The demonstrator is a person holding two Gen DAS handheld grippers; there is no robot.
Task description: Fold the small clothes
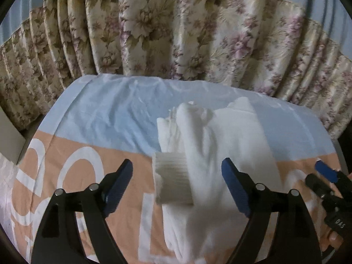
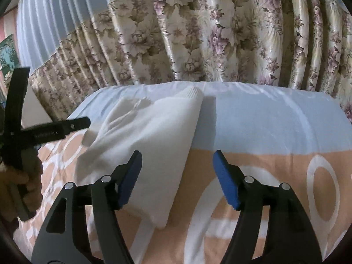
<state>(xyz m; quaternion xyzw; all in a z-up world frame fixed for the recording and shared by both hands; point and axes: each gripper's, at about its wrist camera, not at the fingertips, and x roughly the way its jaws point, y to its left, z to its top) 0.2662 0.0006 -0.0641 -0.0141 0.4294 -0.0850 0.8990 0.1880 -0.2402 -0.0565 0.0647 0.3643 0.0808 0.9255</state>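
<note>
A small white garment (image 1: pixel 211 158) lies partly folded on the sheet-covered table, a ribbed cuff (image 1: pixel 172 177) turned up toward me. My left gripper (image 1: pixel 179 178) hovers above it, open, its blue pads (image 1: pixel 120 187) wide apart and touching nothing. In the right wrist view the same white garment (image 2: pixel 145 149) lies left of centre with its ribbed cuff (image 2: pixel 192 93) at the far end. My right gripper (image 2: pixel 177 176) is open above the garment's right edge, nothing between its pads (image 2: pixel 226 181). The right gripper (image 1: pixel 325 173) also shows at the left wrist view's right edge.
The table (image 1: pixel 92 114) is covered by a sheet, pale blue at the far side and peach with white rings nearer. Floral curtains (image 2: pixel 198 35) hang right behind the far edge. A hand (image 2: pixel 19 182) holds the left gripper's black body (image 2: pixel 33 132) at the left.
</note>
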